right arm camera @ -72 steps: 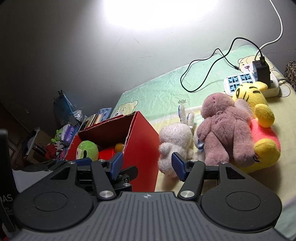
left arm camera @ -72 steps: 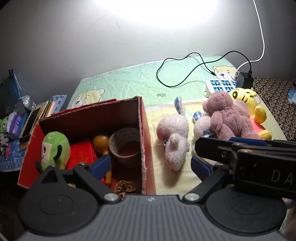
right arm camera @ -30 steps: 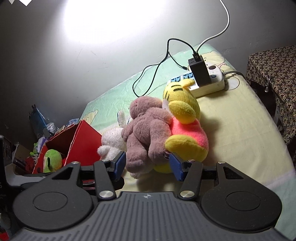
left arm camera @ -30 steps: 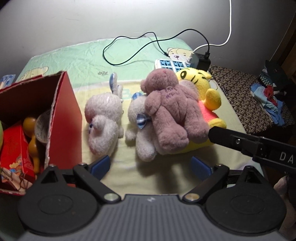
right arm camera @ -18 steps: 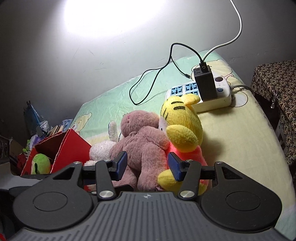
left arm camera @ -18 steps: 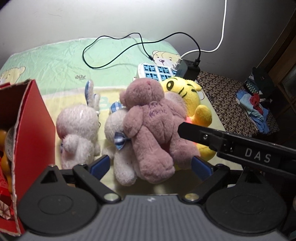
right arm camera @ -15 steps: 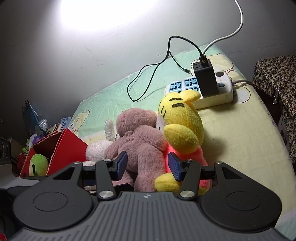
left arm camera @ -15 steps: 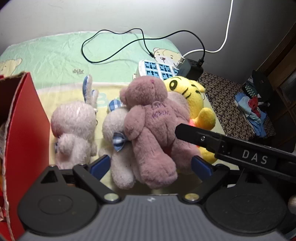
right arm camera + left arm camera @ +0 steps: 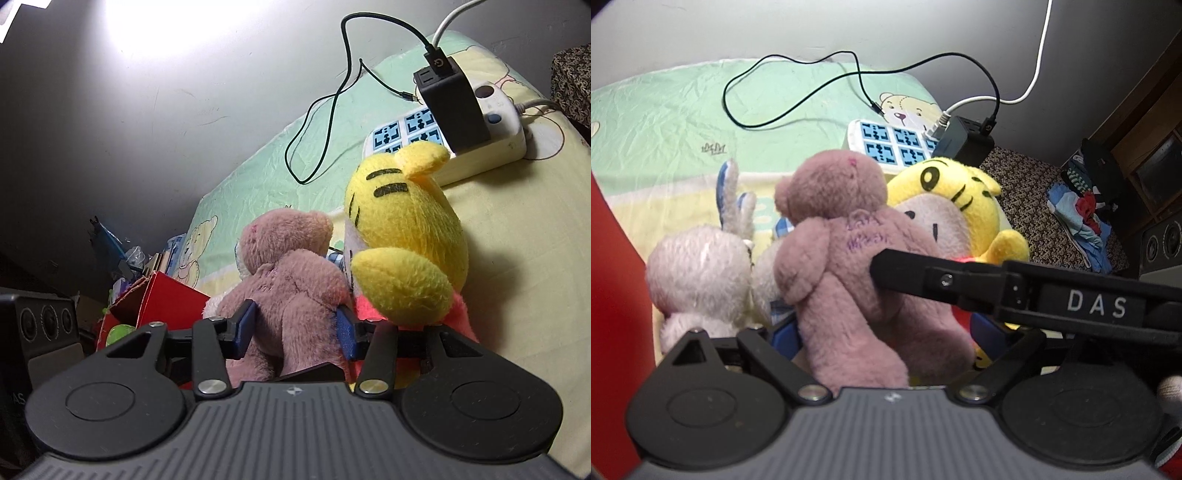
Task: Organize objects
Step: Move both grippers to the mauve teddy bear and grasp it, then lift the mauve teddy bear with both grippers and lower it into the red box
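The mauve teddy bear (image 9: 291, 280) lies face down on the bed (image 9: 517, 236), draped over the yellow tiger plush (image 9: 402, 236), which sits at its 3 o'clock in the right wrist view. The right gripper (image 9: 293, 330) has its blue pads on either side of the bear's lower body, pressing the fur, so it is closed on the bear. The left gripper (image 9: 886, 332) stands wide, its pads flanking the bear's legs without squeezing. At the bear's 9 o'clock in the left wrist view lies a pale pink bunny (image 9: 701, 273), with the red box (image 9: 613, 295) beyond it. At 12 o'clock sits a power strip (image 9: 886, 142) with a black adapter (image 9: 960, 140) and black cable (image 9: 798, 85).
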A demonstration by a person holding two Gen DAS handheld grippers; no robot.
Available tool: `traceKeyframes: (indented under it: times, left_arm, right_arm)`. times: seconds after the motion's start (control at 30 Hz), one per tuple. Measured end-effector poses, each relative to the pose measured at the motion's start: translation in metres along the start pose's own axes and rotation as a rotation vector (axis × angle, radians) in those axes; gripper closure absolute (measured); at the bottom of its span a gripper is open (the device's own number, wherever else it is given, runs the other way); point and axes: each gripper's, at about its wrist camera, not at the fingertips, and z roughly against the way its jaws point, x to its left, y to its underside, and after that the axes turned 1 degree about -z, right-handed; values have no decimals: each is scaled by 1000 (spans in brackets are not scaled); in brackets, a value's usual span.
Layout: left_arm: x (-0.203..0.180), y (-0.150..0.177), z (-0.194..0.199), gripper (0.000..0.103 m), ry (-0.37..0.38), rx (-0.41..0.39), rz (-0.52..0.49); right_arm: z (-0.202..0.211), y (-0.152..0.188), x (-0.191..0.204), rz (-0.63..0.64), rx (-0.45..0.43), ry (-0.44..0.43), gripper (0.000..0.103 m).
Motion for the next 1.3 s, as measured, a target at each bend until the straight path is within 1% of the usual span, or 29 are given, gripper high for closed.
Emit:
traceKeyframes:
  times: [0.2, 0.3, 0.47, 0.73, 0.97, 1.1, 1.3]
  left_arm:
    - [2, 2, 7, 22, -11, -10, -9]
    - [-3, 5, 14, 22, -21, -18, -21]
    - [-19, 13, 33, 22, -62, -60, -73]
    - [-36, 36, 66, 22, -77, -104, -104]
    - [-49, 57, 100, 22, -104, -168, -136]
    - [-48, 70, 120, 22, -131, -210, -136]
    - [-26, 78, 157, 22, -145, -273, -108]
  right_arm:
    - [5, -1, -3, -28, 21, -40, 64]
    - [11, 1, 0, -21, 24, -48, 66]
    - [23, 4, 8, -2, 9, -61, 66]
    - [47, 25, 29, 64, -22, -68, 66]
    - [64, 42, 50, 123, -55, -82, 66]
    - [66, 48, 63, 141, -59, -114, 66]
    - [57, 60, 104, 231, -85, -137, 66]
